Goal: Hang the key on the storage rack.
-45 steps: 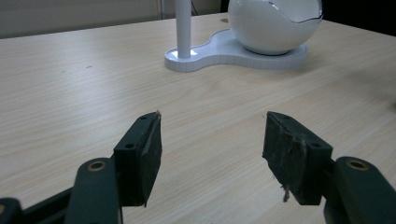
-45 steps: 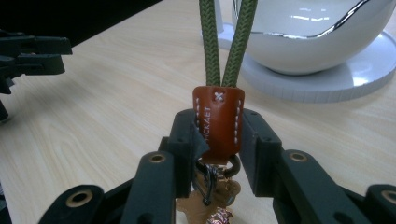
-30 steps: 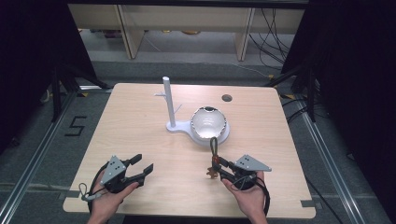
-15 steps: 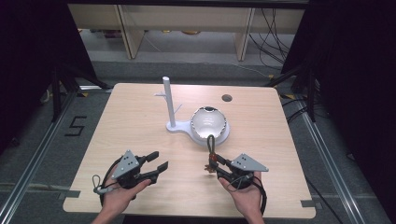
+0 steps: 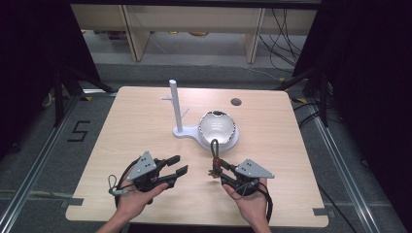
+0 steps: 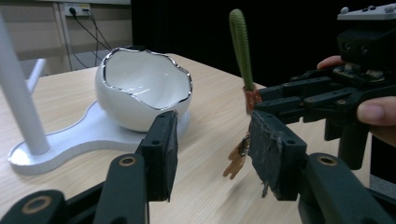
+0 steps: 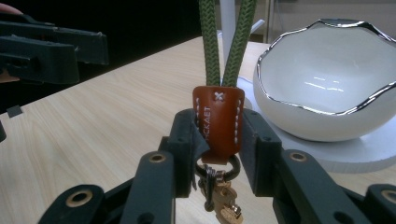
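While the right gripper (image 7: 217,135) is clamping the brown leather tab of an upright green cord keychain (image 7: 218,122) near the white eggshell-shaped bowl (image 5: 218,127), the left gripper (image 6: 212,154), jaws apart and just closing on nothing, is nearing; a clumsy handover risks dropping it.

Leather tab (image 7: 218,122) reads "CKAET"; floor (image 5: 80,130) marked "5".

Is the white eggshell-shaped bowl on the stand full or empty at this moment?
Empty. The bowl shows a bare, glossy white inside in the left gripper view, and the keychain is outside it, clamped in the right gripper.
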`<state>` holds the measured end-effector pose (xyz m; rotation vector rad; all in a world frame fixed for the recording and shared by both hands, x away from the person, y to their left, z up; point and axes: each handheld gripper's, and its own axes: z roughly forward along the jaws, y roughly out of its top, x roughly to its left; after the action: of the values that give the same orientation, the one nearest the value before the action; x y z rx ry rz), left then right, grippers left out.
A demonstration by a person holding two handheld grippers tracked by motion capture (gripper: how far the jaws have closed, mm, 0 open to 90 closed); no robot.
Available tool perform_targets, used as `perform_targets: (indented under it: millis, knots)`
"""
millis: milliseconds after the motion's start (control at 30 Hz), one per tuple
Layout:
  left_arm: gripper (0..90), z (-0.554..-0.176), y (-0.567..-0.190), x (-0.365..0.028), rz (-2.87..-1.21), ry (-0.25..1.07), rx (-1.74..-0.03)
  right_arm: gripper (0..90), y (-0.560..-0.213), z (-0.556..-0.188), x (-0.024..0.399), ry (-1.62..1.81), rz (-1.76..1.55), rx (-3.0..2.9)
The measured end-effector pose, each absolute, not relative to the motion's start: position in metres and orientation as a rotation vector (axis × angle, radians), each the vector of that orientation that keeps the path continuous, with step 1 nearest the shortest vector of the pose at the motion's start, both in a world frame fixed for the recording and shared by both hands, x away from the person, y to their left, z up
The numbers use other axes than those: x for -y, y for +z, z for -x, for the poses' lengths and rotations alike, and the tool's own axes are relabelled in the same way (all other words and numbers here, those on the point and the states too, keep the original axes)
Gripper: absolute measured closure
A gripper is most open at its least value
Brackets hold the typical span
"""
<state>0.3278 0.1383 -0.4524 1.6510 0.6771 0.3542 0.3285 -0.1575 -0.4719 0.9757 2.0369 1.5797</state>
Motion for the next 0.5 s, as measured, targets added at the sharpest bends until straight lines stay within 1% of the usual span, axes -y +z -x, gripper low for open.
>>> perform_targets:
  millis: [167, 500]
  knots:
    - [53.8, -0.332, -0.449, -0.13, -1.652, 0.339, -0.658, 68.7, -0.471, -0.327, 0.152, 1.586, -1.011, -2.044]
    - [56.6, -0.338, -0.441, -0.114, -1.642, 0.301, -0.635, 68.7, -0.471, -0.328, 0.148, 1.603, -0.973, -2.043]
